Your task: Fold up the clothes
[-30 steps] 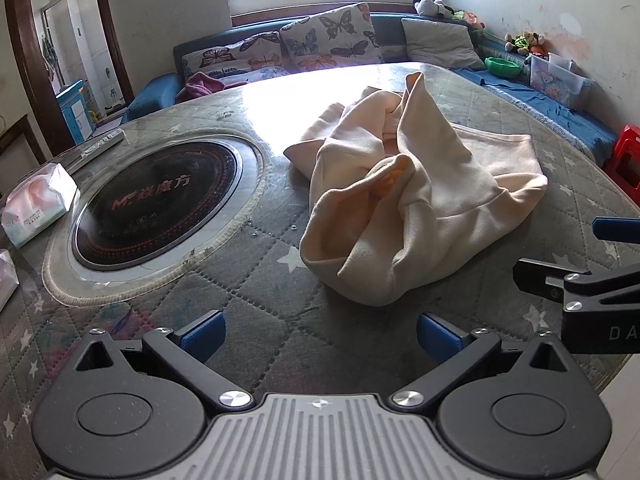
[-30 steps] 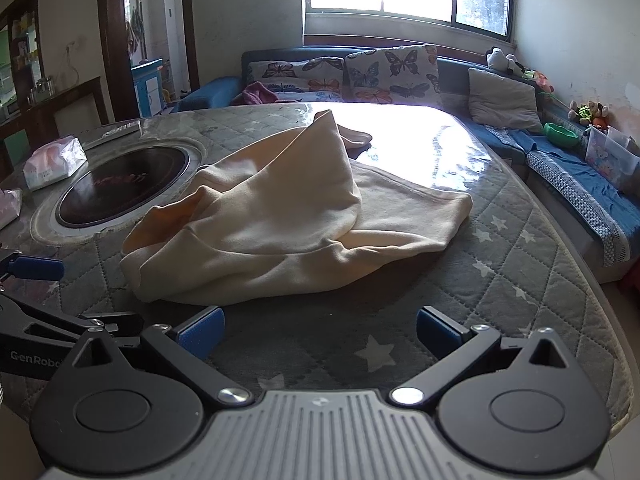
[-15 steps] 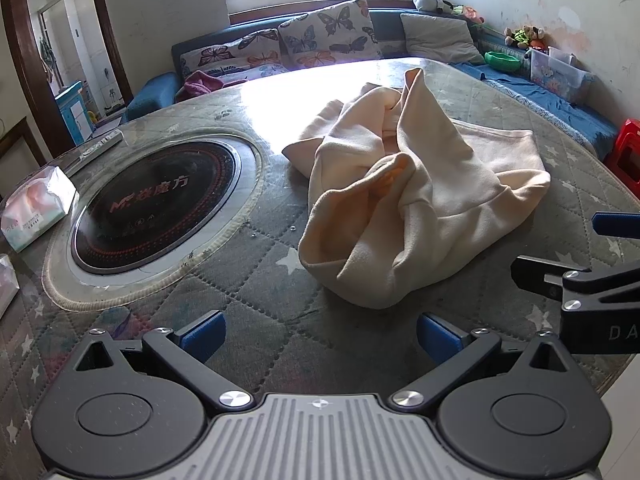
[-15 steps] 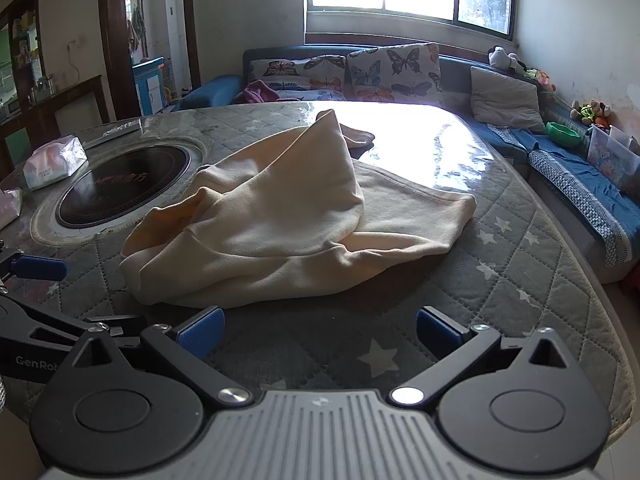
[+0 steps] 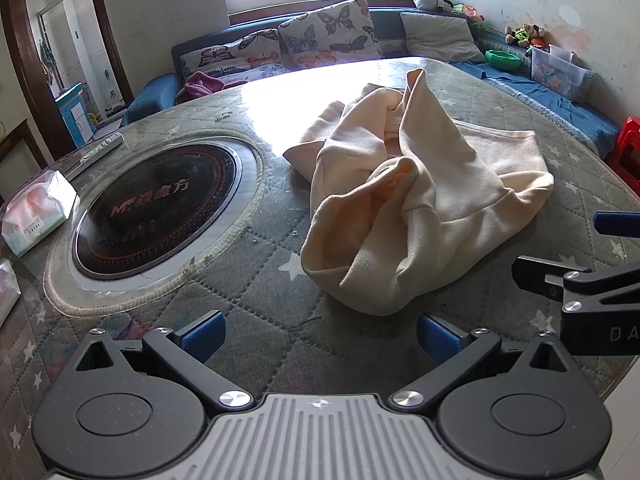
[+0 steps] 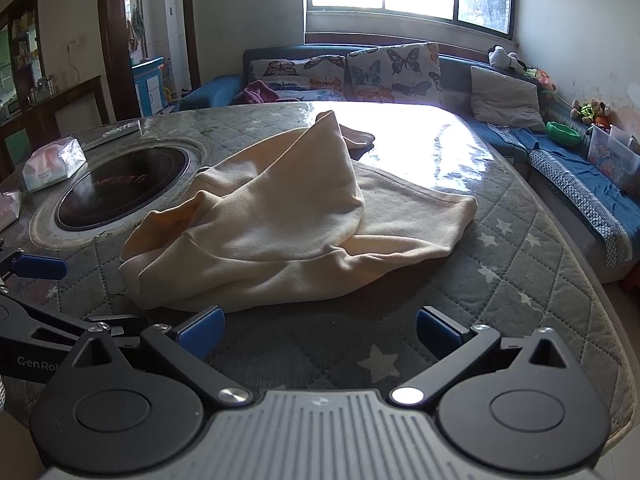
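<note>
Home living room (sofa point(image 6: 400, 68), cushions point(image 5: 328, 34))

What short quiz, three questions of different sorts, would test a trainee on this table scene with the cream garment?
1. True or false: the left hand-held gripper is shut on the cream garment.
2. Multiple choice: the black round cooktop lies, in the left wrist view, A) left of the garment, B) under it, C) right of it.
3. Fill in: the tissue pack rests on the ___.

Key: 1 false, both it and the right hand-held gripper are open and short of the garment; 2 A; 3 table.
</note>
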Action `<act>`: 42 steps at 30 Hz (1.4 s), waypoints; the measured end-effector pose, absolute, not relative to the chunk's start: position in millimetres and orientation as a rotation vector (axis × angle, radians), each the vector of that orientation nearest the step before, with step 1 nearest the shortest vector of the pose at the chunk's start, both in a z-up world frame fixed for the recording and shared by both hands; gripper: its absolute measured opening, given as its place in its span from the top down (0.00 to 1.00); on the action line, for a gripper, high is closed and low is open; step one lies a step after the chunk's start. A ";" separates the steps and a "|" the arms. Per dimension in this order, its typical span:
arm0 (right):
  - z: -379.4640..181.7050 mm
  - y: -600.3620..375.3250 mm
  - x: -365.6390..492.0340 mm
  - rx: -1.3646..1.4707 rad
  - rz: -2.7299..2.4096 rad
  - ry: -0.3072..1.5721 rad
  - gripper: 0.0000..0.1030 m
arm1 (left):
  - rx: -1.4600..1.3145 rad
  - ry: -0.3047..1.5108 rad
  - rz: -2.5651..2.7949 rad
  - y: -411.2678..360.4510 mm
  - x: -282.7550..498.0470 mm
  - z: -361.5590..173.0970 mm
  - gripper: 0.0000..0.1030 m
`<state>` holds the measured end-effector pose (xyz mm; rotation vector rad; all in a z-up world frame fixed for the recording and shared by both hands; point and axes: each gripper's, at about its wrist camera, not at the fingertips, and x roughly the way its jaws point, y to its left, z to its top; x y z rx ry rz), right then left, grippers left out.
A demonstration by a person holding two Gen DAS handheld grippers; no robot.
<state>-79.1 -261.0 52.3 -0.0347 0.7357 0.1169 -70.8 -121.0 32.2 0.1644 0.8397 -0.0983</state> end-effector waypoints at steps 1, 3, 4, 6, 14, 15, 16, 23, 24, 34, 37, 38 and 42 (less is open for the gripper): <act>52.4 -260.8 -78.6 -0.035 0.117 0.736 0.00 | 0.165 0.840 -0.098 -121.0 -70.3 32.4 0.00; 52.6 -260.4 -77.6 -0.036 0.119 0.737 0.00 | 0.166 0.839 -0.097 -120.9 -69.4 32.7 0.00; 52.9 -260.1 -77.0 -0.038 0.119 0.736 0.00 | 0.166 0.839 -0.096 -120.5 -68.7 32.9 0.00; 53.5 -259.3 -75.6 -0.040 0.121 0.735 0.00 | 0.165 0.840 -0.093 -119.9 -66.9 33.1 0.00; 55.9 -255.6 -70.9 -0.048 0.129 0.730 0.00 | 0.167 0.835 -0.087 -117.7 -61.2 35.1 0.00; 56.2 -255.4 -70.2 -0.048 0.129 0.729 0.00 | 0.167 0.835 -0.087 -117.4 -60.5 35.6 0.00; 56.5 -255.2 -69.4 -0.048 0.129 0.727 0.00 | 0.167 0.834 -0.087 -117.1 -59.7 36.0 0.00; 60.0 -253.7 -63.6 -0.053 0.133 0.719 0.00 | 0.171 0.829 -0.086 -116.5 -53.6 37.9 0.00; 60.5 -253.3 -62.8 -0.054 0.134 0.718 0.00 | 0.173 0.828 -0.086 -116.3 -52.5 38.3 0.00; 68.9 -248.2 -51.9 -0.066 0.153 0.688 0.00 | 0.177 0.811 -0.089 -112.5 -40.6 43.3 0.00; 71.8 -245.9 -47.1 -0.073 0.160 0.674 0.00 | 0.175 0.805 -0.091 -110.0 -35.9 45.4 0.00; 73.0 -245.3 -45.5 -0.073 0.163 0.669 0.00 | 0.174 0.804 -0.092 -109.0 -34.1 45.9 0.00; 78.1 -244.5 -38.4 -0.064 0.175 0.648 0.00 | 0.168 0.801 -0.092 -104.1 -26.1 47.5 0.00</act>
